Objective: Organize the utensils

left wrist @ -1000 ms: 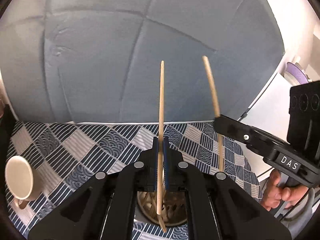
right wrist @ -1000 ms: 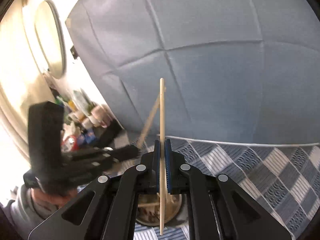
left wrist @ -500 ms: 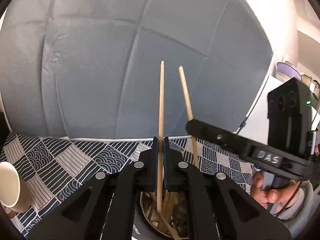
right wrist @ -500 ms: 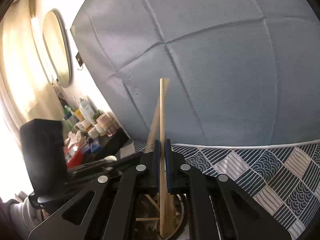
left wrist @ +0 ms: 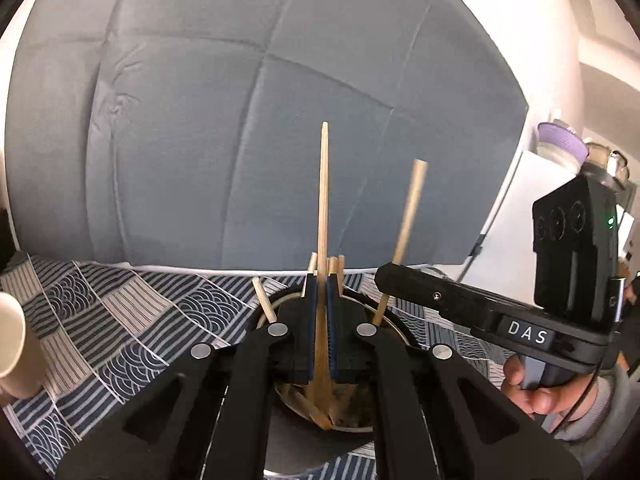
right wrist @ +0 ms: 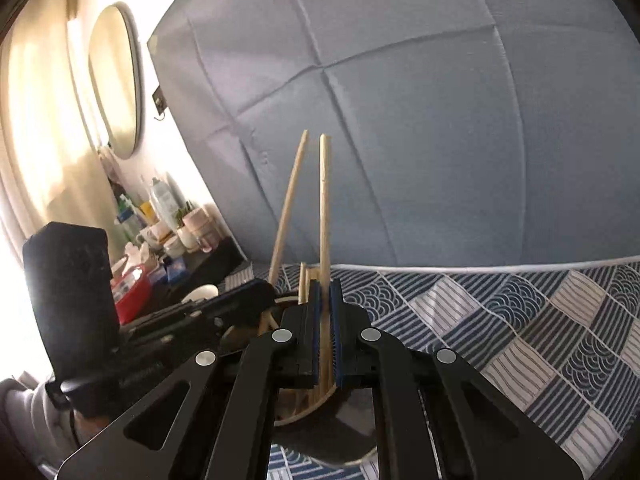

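My left gripper (left wrist: 319, 284) is shut on a wooden chopstick (left wrist: 323, 200) that stands upright, its lower end down in a round utensil holder (left wrist: 396, 330) holding several other chopsticks. My right gripper (right wrist: 325, 292) has its pads slightly parted around a second chopstick (right wrist: 325, 208), also upright with its lower end inside the holder (right wrist: 320, 440). In the left wrist view the right gripper (left wrist: 384, 276) comes in from the right with its chopstick (left wrist: 408, 212) tilted. In the right wrist view the left gripper (right wrist: 260, 292) sits at left with its chopstick (right wrist: 290, 200).
The holder stands on a blue-and-white patterned cloth (left wrist: 132, 320) in front of a large grey padded headboard (left wrist: 240, 100). A cream cup (left wrist: 12, 348) stands at the far left. A dresser with bottles and jars (right wrist: 160, 216) and an oval mirror (right wrist: 114, 84) lie to the left.
Both grippers have dropped lower, sinking both chopsticks deeper into the holder. The right gripper's pads have loosened a little around its chopstick.
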The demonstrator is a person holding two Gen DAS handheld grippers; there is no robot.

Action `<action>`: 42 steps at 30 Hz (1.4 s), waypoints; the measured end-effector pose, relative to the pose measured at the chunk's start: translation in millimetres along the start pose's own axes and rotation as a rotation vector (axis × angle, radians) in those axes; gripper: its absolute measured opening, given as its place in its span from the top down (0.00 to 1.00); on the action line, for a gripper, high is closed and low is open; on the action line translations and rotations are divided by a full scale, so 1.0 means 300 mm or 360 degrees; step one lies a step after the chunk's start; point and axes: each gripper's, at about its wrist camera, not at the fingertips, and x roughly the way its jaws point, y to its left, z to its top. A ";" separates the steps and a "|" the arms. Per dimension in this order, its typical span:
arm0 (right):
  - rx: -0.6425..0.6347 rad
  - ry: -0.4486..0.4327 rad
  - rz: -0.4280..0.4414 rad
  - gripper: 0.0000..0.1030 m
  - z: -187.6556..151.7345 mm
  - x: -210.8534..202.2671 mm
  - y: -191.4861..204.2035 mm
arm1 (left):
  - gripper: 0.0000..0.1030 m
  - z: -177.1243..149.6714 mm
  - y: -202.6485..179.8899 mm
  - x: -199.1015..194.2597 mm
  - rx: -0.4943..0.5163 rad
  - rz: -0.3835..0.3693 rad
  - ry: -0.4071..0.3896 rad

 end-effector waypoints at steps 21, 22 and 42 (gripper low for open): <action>-0.0037 -0.0048 -0.0160 0.53 0.004 -0.100 0.019 | 0.46 -0.022 -0.033 -0.117 0.0004 0.0109 -0.0023; -0.0041 -0.0050 -0.0178 0.50 0.007 -0.102 0.020 | 0.43 -0.021 -0.030 -0.125 0.0001 0.0112 -0.0031; -0.0030 0.0339 -0.0461 0.13 -0.081 -0.130 0.071 | 0.06 -0.058 0.033 -0.234 -0.0038 0.0573 0.0334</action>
